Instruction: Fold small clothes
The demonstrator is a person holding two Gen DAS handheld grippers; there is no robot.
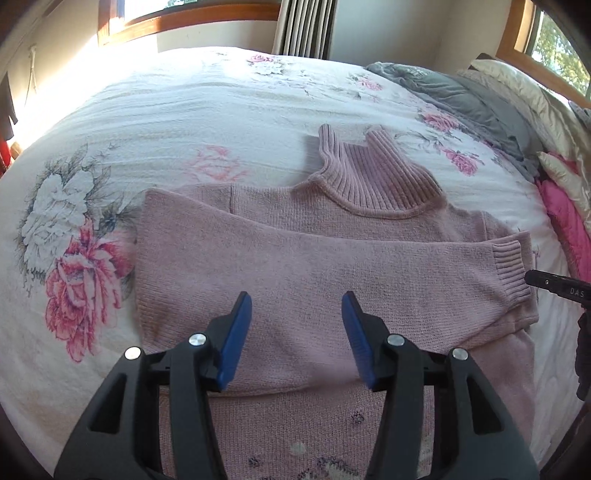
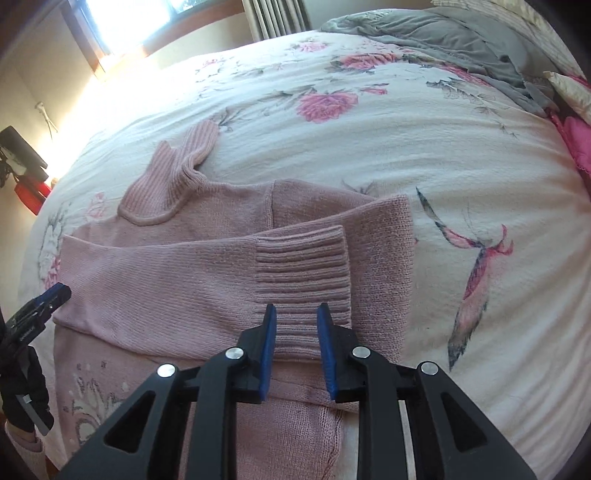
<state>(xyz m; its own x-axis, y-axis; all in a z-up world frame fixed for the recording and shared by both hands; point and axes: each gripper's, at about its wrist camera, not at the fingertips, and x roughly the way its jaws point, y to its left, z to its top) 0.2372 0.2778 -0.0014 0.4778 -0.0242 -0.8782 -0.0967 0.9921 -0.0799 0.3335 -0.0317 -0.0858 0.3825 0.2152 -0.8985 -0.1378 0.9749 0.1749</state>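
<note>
A pink knitted turtleneck sweater (image 1: 295, 266) lies flat on a floral bedspread (image 1: 166, 110), its ribbed collar (image 1: 373, 173) pointing away from me. One sleeve is folded across the chest, its ribbed cuff (image 1: 511, 269) at the sweater's right edge. My left gripper (image 1: 296, 306) hovers open over the folded sleeve with nothing between its blue pads. In the right wrist view my right gripper (image 2: 296, 314) stands open just above the ribbed cuff (image 2: 303, 266), holding nothing. The left gripper (image 2: 44, 302) shows at the far left edge of that view.
A grey blanket (image 1: 469, 96) and cream and pink bedding (image 1: 561, 206) are piled at the bed's right side. Windows and a radiator (image 1: 304, 26) line the far wall. A gloved hand (image 2: 26, 391) is at the left edge. Bare bedspread (image 2: 480, 155) spreads right of the sweater.
</note>
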